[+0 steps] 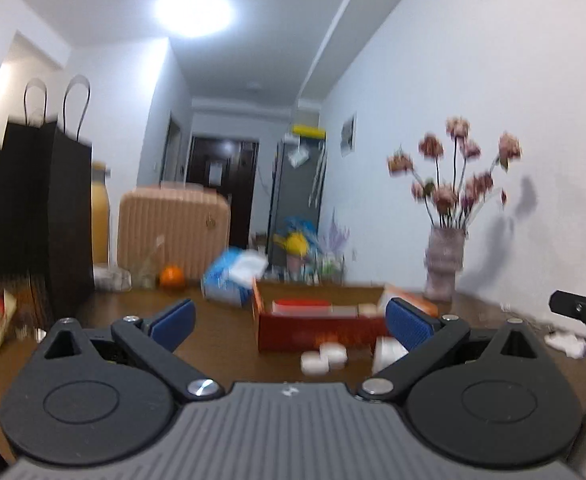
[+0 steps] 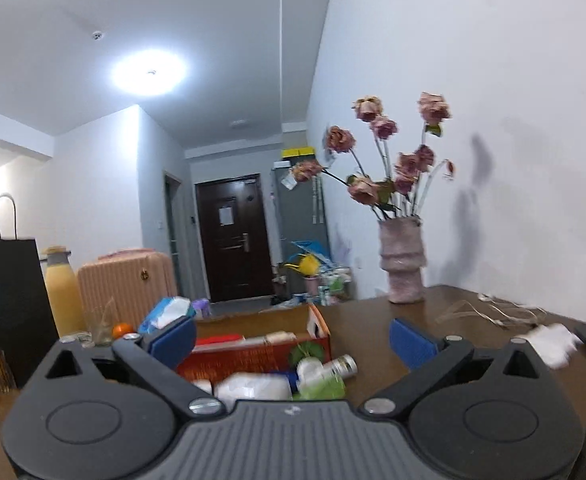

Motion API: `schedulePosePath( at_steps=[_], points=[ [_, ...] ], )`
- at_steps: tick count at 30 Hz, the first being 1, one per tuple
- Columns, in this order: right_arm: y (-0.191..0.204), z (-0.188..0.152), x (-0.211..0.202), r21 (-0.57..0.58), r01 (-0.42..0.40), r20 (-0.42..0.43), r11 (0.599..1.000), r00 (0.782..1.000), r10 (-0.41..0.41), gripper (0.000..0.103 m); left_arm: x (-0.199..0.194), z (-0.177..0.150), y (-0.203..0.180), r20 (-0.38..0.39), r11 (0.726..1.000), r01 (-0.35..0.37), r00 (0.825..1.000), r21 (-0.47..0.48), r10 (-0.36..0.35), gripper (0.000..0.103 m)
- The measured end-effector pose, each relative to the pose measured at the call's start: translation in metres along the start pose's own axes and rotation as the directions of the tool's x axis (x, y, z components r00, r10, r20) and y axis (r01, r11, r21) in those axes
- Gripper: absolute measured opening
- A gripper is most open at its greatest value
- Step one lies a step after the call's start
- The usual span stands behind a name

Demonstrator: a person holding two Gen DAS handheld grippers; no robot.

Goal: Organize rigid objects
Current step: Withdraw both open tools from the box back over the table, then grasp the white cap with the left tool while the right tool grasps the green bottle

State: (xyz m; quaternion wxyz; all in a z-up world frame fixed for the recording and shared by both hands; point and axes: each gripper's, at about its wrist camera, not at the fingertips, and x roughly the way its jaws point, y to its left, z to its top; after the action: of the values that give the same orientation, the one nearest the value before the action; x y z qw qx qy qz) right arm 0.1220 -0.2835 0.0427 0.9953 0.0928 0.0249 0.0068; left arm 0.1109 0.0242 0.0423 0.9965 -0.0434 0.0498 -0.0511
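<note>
An open red-orange cardboard box [image 1: 317, 332] stands on the brown table [image 1: 221, 344] with several items inside. Two small white round tubs [image 1: 325, 356] and a white item [image 1: 389, 350] lie in front of it. My left gripper [image 1: 291, 322] is open, short of the box, nothing between its blue pads. In the right wrist view the same box [image 2: 253, 356] sits left of centre. Before it lie a white bottle with a silver cap [image 2: 325, 368], a green item [image 2: 321, 390] and another white bottle [image 2: 253, 388]. My right gripper [image 2: 293, 342] is open wide over them, holding nothing.
A vase of dried roses [image 2: 403, 264] stands by the right wall. On the table's left are a black paper bag [image 1: 53, 208], a yellow bottle [image 2: 63, 296], a pink suitcase [image 1: 173, 232], an orange [image 1: 172, 276] and a blue tissue pack [image 1: 233, 276]. Crumpled tissue [image 2: 553, 344] and cables [image 2: 493, 312] lie right.
</note>
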Motion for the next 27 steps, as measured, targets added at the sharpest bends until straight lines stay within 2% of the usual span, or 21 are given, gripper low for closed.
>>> schedulePosePath(
  at_steps=[3, 7, 9, 13, 17, 21, 24, 27],
  points=[
    [0.005, -0.028, -0.019, -0.078, 0.050, -0.038, 0.996, 0.998, -0.053, 0.103, 0.009, -0.015, -0.009, -0.068, 0.998, 0.035, 0.997, 0.060, -0.031, 0.103],
    [0.006, -0.043, -0.034, -0.102, 0.035, -0.105, 0.994, 0.993, -0.046, 0.103, 0.007, -0.023, -0.016, -0.074, 0.995, 0.055, 0.996, 0.081, -0.049, 0.103],
    [0.007, -0.044, -0.040, -0.119, 0.020, -0.108, 0.993, 0.994, -0.033, 0.103, 0.006, -0.024, -0.018, -0.084, 0.994, 0.082, 0.994, 0.075, -0.076, 0.103],
    [0.010, -0.044, -0.044, -0.120, 0.020, -0.087, 0.993, 0.996, -0.030, 0.103, 0.009, -0.026, -0.020, -0.092, 0.993, 0.081, 0.993, 0.088, -0.073, 0.103],
    [0.010, -0.046, -0.036, -0.104, 0.007, -0.107, 0.995, 0.994, -0.019, 0.103, 0.017, -0.031, -0.015, -0.115, 0.996, 0.061, 0.992, 0.070, -0.053, 0.103],
    [0.013, -0.052, -0.019, -0.129, -0.006, -0.150, 0.992, 0.989, -0.014, 0.102, 0.036, -0.042, -0.011, -0.189, 0.994, 0.064, 0.981, 0.086, -0.047, 0.103],
    [0.016, -0.055, 0.001, -0.136, -0.022, -0.194, 0.990, 0.981, -0.005, 0.095, 0.054, -0.046, -0.006, -0.230, 0.995, 0.061, 0.972, 0.079, -0.041, 0.103],
    [0.017, -0.056, 0.024, -0.131, -0.025, -0.227, 0.991, 0.974, -0.006, 0.092, 0.074, -0.043, -0.002, -0.256, 0.996, 0.080, 0.965, 0.049, -0.064, 0.103]
  ],
)
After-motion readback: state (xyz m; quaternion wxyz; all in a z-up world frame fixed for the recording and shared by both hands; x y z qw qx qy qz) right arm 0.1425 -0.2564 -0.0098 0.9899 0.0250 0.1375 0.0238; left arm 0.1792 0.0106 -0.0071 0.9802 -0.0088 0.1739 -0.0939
